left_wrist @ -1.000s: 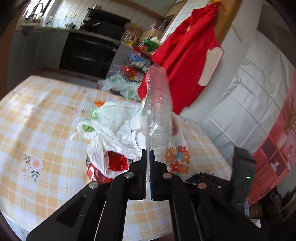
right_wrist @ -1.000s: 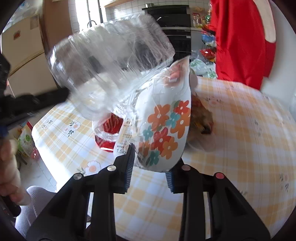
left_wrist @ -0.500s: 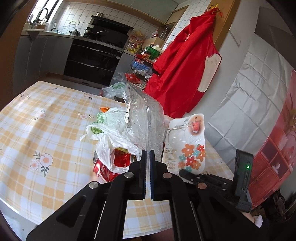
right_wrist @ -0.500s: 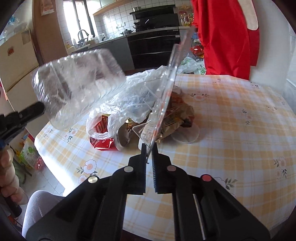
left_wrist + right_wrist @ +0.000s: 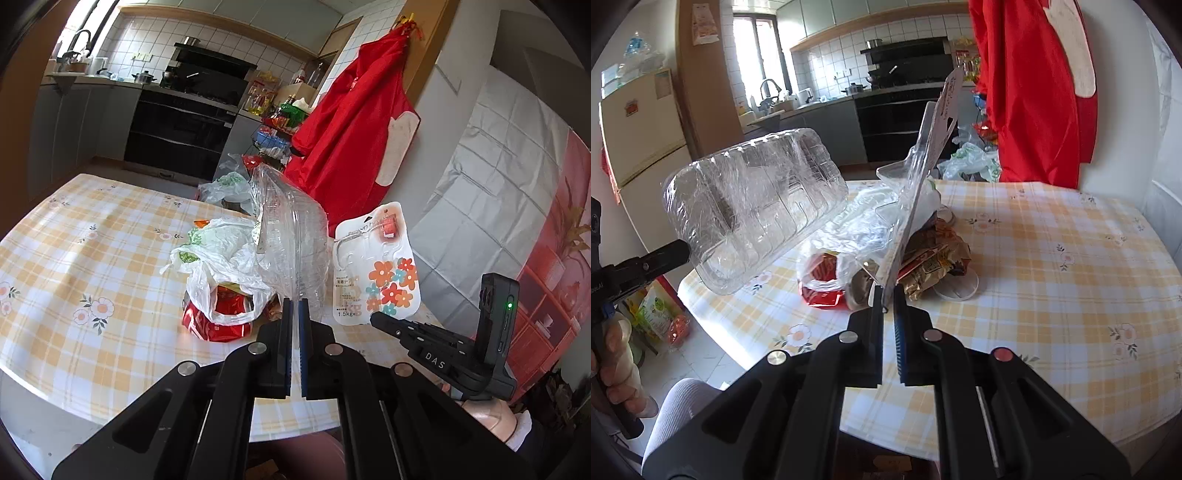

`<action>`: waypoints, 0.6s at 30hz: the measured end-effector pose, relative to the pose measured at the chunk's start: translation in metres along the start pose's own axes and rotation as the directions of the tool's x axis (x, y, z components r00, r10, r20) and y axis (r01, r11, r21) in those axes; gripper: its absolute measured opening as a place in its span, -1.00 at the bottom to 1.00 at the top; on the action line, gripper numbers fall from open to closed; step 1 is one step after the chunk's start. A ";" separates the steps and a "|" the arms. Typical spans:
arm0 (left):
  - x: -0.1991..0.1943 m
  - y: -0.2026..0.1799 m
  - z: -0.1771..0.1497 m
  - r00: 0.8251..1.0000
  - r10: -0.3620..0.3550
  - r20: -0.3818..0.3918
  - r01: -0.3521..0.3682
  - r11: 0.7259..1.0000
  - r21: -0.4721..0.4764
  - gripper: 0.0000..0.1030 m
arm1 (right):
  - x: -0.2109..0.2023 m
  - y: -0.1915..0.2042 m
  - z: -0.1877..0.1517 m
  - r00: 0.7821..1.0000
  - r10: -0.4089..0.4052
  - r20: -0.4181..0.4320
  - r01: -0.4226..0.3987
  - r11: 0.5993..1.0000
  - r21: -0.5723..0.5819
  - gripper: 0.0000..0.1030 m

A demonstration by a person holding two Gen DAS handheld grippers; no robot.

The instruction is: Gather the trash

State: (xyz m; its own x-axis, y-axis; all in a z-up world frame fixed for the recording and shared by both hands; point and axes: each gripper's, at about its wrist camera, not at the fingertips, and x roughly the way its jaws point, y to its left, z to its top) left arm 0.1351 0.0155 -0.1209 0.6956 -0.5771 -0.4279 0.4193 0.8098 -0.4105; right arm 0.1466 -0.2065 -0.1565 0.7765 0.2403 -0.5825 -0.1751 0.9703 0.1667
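Observation:
My left gripper (image 5: 294, 306) is shut on the rim of a clear plastic clamshell tray (image 5: 291, 236), held upright above the table; the tray also shows in the right wrist view (image 5: 753, 210). My right gripper (image 5: 887, 295) is shut on the bottom edge of a flowered blister-pack card (image 5: 923, 177), seen edge-on; its printed face shows in the left wrist view (image 5: 376, 266). Behind both lies a trash pile: a white plastic bag (image 5: 221, 258), a red wrapper (image 5: 218, 321) and a brown snack wrapper (image 5: 934, 258).
The table has a yellow checked cloth (image 5: 1052, 258). A round clear lid (image 5: 960, 288) lies by the pile. A red apron (image 5: 351, 140) hangs on the wall behind. A bag of items (image 5: 661, 314) sits on the floor at left.
Both grippers have pulled back from the pile toward the table's edge with their items. The card turned edge-on to the right camera. The clear tray tilted and moved left.

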 end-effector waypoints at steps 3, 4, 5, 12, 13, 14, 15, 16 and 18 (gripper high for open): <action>-0.016 -0.008 -0.006 1.000 0.000 0.006 0.000 1.000 0.008 -0.94 | -0.019 0.007 -0.003 1.000 0.005 0.012 -0.005 1.000 -0.016 -0.82; -0.022 -0.012 -0.009 1.000 -0.002 0.007 0.002 1.000 0.012 -0.94 | -0.026 0.009 -0.005 1.000 0.008 0.016 -0.007 1.000 -0.023 -0.82; -0.028 -0.015 -0.012 1.000 -0.003 0.007 0.002 1.000 0.018 -0.94 | -0.033 0.012 -0.008 1.000 0.009 0.019 -0.008 0.999 -0.034 -0.82; -0.069 -0.031 -0.039 1.000 -0.006 0.013 0.006 1.000 0.029 -0.94 | -0.089 0.036 -0.036 1.000 0.010 0.028 -0.006 0.991 -0.135 -0.82; -0.076 -0.032 -0.043 1.000 -0.009 0.018 0.009 1.000 0.023 -0.94 | -0.095 0.037 -0.040 1.000 0.011 0.022 -0.008 0.990 -0.139 -0.82; -0.082 -0.034 -0.047 1.000 -0.013 0.022 0.012 1.000 0.018 -0.94 | -0.104 0.039 -0.047 1.000 0.015 0.011 -0.013 0.990 -0.139 -0.82; -0.089 -0.037 -0.050 1.000 -0.012 0.028 0.011 1.000 0.016 -0.94 | -0.109 0.040 -0.051 1.000 0.018 0.004 -0.018 0.990 -0.138 -0.82; -0.093 -0.039 -0.053 0.999 -0.013 0.032 0.013 1.000 0.016 -0.94 | -0.115 0.042 -0.056 1.000 0.022 -0.004 -0.022 0.990 -0.137 -0.82; -0.103 -0.044 -0.059 0.999 -0.016 0.041 0.015 1.000 0.018 -0.94 | -0.128 0.046 -0.067 1.000 0.018 -0.015 -0.020 0.990 -0.141 -0.82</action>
State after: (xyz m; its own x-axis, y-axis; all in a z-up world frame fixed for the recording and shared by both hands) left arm 0.0110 0.0333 -0.1062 0.7123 -0.5848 -0.3881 0.4400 0.8029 -0.4023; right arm -0.0017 -0.1912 -0.1275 0.7643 0.2581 -0.5910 -0.2742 0.9595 0.0645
